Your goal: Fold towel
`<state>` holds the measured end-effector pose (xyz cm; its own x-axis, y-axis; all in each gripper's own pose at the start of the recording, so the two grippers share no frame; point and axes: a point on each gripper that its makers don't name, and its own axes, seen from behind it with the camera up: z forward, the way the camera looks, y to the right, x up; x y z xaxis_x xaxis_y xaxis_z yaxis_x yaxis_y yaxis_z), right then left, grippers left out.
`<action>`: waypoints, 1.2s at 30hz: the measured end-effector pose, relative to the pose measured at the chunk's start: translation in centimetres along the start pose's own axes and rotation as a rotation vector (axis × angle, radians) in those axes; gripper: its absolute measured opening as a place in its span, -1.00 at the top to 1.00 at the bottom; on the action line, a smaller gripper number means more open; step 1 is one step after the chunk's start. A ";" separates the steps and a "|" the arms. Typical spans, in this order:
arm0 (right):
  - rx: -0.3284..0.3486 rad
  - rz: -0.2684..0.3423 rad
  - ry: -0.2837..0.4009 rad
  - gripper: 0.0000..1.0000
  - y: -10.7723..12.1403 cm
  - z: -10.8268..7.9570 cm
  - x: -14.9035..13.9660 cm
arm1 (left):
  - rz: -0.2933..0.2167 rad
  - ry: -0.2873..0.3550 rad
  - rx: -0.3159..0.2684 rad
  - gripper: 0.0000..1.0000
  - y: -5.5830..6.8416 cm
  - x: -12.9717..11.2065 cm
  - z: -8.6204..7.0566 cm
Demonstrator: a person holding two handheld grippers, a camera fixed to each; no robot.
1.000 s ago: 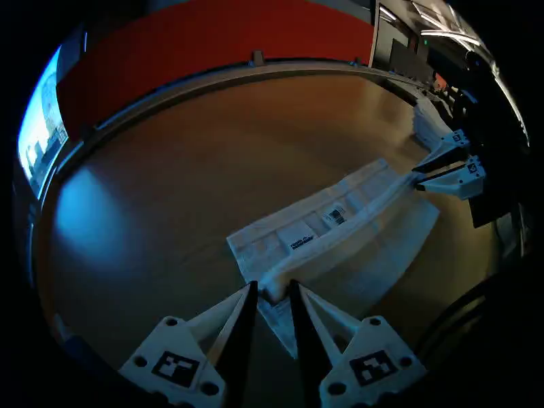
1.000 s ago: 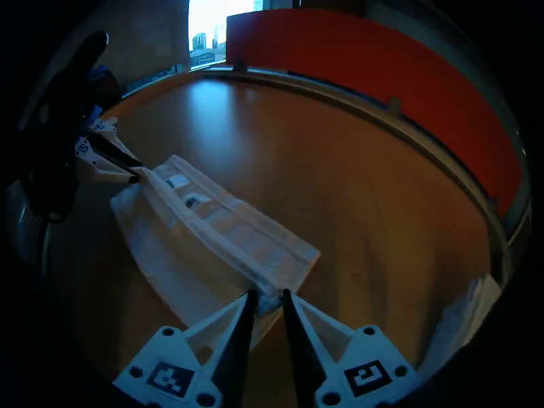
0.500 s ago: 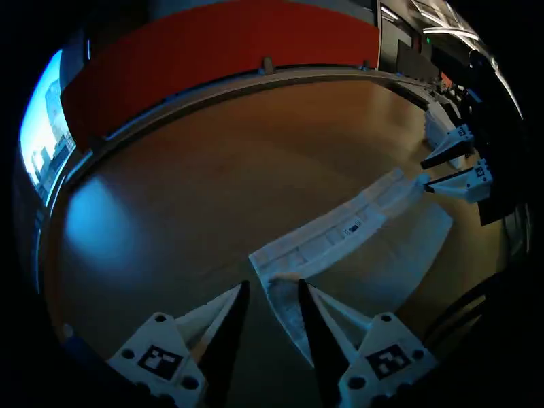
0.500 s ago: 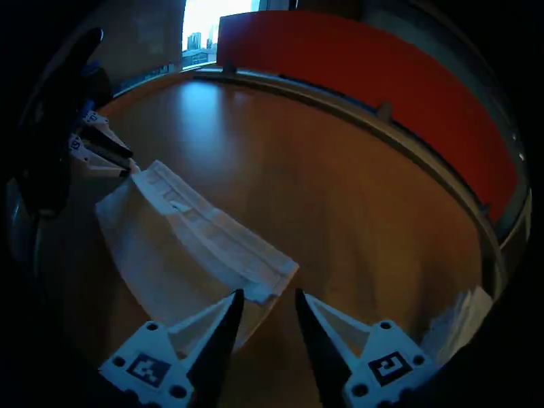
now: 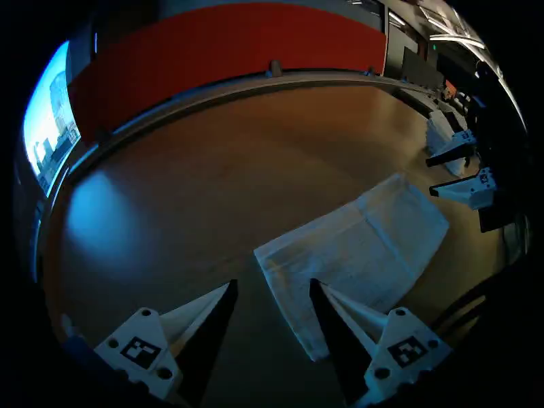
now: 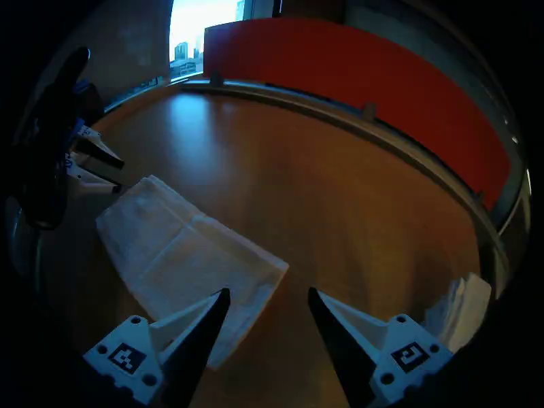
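The towel [image 5: 353, 251] lies flat on the table [image 5: 204, 190], close to the person's edge and between the two grippers. It is a white, rough oblong, already doubled, with a fold line across it and one layer's edge showing under another. The left gripper [image 5: 272, 282] hovers over one short end with its fingers spread wide and nothing between them. The right gripper [image 6: 268, 290] hovers over the opposite end, just as spread and just as empty.

The cloth looks light, limp and finely woven. It would likely sag and slide on the smooth, glossy wood, so it probably needs a hold at two corners of one short end, pinching all layers together. A stack of white cloths [image 6: 462, 306] sits near the table's far corner, below a matte red panel [image 6: 381, 75].
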<state>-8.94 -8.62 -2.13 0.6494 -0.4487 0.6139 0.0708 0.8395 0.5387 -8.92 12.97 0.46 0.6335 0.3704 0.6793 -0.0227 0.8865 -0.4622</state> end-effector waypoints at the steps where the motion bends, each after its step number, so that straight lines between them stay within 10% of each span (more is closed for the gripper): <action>1: 0.001 0.001 0.001 -0.77 -0.1 -0.2 -0.1 | -0.003 0.001 0.000 -0.55 0.0 -0.1 -0.1; 36: 0.023 -0.033 0.016 -0.77 -3.7 -4.8 -2.1 | -0.106 0.013 0.025 -0.55 1.7 -4.8 -5.9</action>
<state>-6.96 -9.28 -8.18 0.6592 -0.4711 0.5861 0.0755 0.8169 0.5717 -7.45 11.06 -6.91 0.6436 0.2707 0.7159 0.0257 0.9272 -0.3736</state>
